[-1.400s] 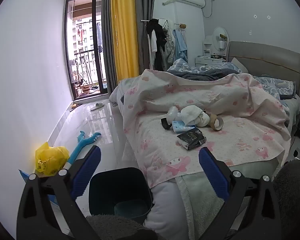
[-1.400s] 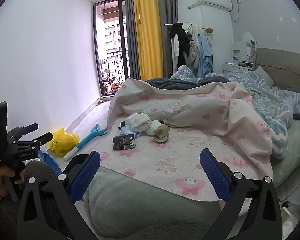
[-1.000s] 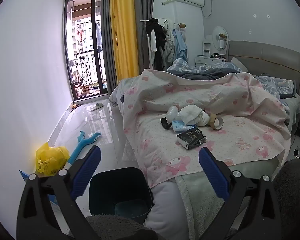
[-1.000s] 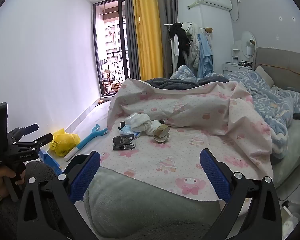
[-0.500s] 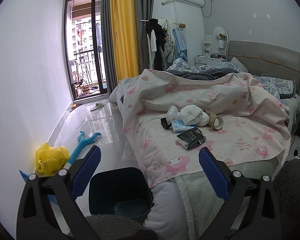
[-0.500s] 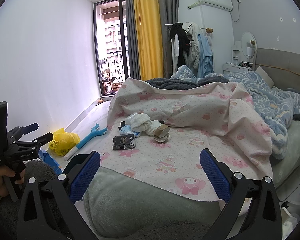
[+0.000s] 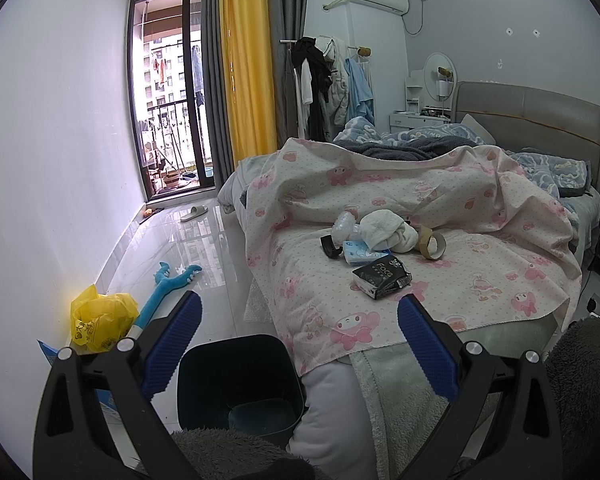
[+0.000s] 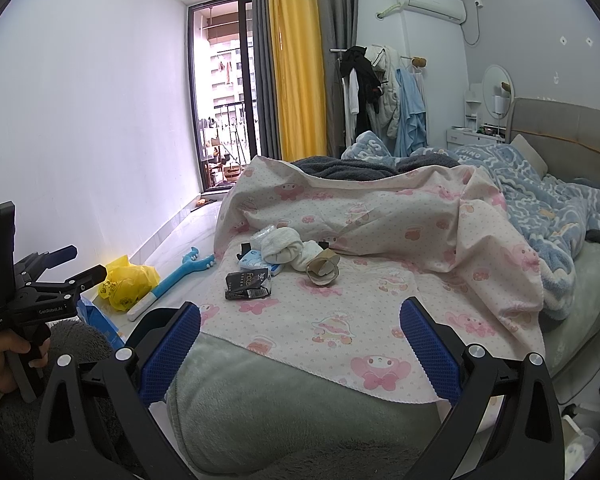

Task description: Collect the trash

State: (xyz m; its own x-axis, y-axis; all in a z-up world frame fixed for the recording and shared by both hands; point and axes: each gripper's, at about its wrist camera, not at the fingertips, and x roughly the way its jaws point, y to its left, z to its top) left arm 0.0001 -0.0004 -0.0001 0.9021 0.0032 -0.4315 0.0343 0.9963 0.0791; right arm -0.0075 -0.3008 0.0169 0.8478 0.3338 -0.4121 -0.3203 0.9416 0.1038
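Left wrist view: left tongs (image 7: 296, 322) spread wide, gripping nothing, low in frame above the dark bin (image 7: 240, 384) on the floor.
Right wrist view: right tongs (image 8: 300, 326) likewise spread and bare, well short of the trash.
Black packet (image 7: 382, 276): mid-frame on the pink sheet (image 7: 480, 280), lying flat, long axis running lower left to upper right.
Cardboard roll (image 7: 432, 243): just behind, open end facing the camera.
Risk: the tongs may pinch the loose sheet along with the flat packet; the roll could roll away.

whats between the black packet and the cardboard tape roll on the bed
In the right wrist view, only bare pink-print sheet separates the black packet from the cardboard tape roll; the white bundle sits just behind that gap.
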